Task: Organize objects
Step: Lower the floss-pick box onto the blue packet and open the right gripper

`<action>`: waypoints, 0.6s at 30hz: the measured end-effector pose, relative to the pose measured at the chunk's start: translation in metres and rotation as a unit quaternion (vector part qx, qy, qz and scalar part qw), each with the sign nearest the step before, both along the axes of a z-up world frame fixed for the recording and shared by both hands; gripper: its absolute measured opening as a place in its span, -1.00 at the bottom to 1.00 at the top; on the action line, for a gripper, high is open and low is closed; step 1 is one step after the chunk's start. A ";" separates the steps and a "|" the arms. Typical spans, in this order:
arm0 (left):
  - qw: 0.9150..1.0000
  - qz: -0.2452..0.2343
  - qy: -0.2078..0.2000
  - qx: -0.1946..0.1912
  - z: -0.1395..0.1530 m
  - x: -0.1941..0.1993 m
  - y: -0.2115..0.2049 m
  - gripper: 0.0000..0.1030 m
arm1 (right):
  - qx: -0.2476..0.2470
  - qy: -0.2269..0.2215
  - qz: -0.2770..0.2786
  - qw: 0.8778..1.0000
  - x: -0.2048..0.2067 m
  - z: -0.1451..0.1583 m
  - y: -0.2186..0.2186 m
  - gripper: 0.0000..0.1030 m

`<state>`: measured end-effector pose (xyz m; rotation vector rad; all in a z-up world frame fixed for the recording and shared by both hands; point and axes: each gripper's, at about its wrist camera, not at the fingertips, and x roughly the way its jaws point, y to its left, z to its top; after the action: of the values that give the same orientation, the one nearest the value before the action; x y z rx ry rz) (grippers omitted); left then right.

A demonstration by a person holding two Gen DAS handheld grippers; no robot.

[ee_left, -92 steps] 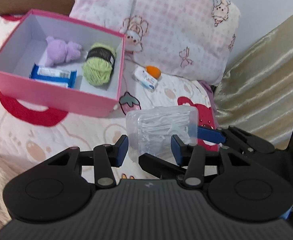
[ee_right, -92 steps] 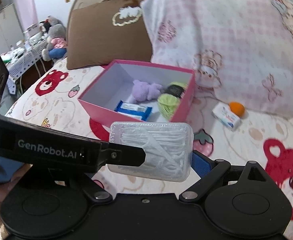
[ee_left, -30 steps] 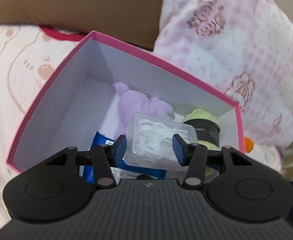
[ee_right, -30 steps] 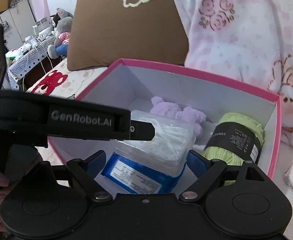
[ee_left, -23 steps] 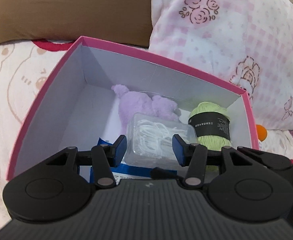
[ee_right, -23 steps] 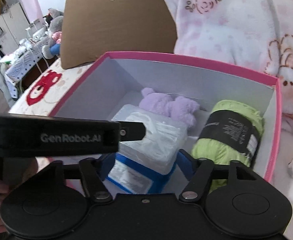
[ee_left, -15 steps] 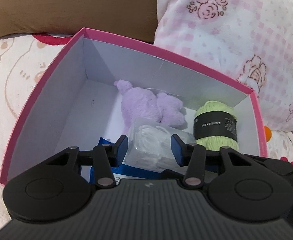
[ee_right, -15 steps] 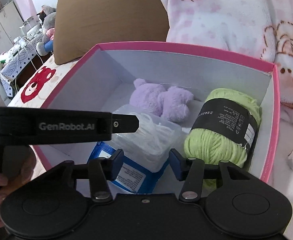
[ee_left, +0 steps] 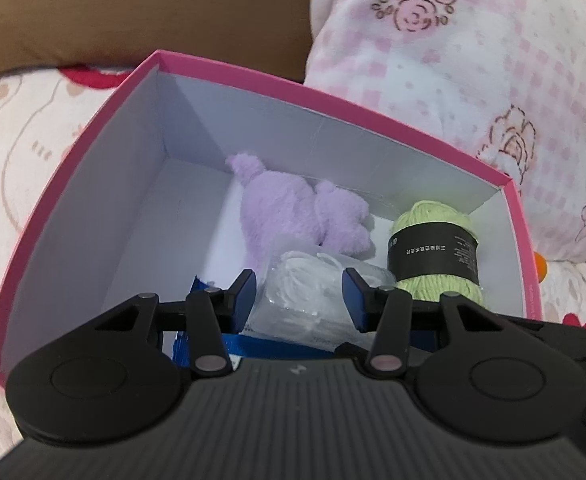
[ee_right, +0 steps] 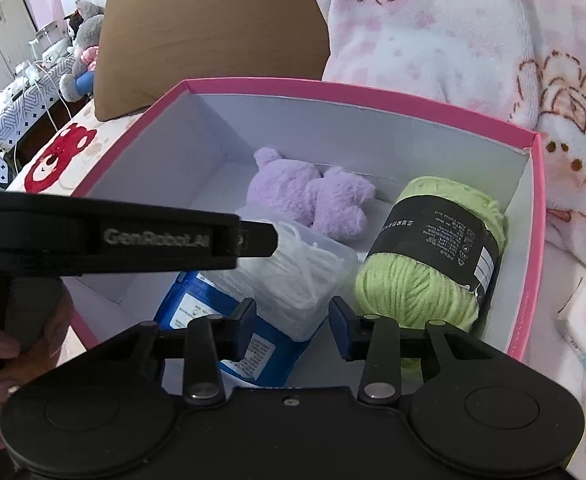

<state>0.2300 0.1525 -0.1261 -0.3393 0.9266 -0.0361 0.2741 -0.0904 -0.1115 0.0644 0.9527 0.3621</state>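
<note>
1. I am holding the left claw [ee_left: 299, 296] down inside the pink box [ee_left: 73, 168]; it is pinching the clear case of white picks [ee_left: 313, 284].
2. The case is lying on a blue packet [ee_right: 209, 316], between the purple plush toy [ee_right: 309, 196] and the green yarn ball [ee_right: 425, 276].
3. My right claw [ee_right: 291, 324] is closing just short of the case, its pads not pressing on anything.

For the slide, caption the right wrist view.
Right gripper closing over floss box lying on blue pack in pink box, beside yarn.
</note>
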 end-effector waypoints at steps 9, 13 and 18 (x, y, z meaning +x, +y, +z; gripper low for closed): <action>1.000 0.015 0.010 -0.019 0.004 -0.009 0.010 -0.38 | -0.007 -0.014 -0.012 1.000 -0.005 0.002 0.003 -0.22; 0.999 0.025 0.021 -0.035 -0.002 -0.011 0.014 -0.38 | -0.018 -0.016 -0.008 1.000 -0.006 0.002 0.007 -0.22; 0.999 0.027 0.019 -0.021 -0.002 -0.009 0.009 -0.38 | -0.006 -0.016 -0.024 1.000 -0.004 0.000 0.002 -0.22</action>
<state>0.2209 0.1611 -0.1278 -0.4057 0.9558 0.0000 0.2697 -0.0880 -0.1114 0.0705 0.9191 0.3135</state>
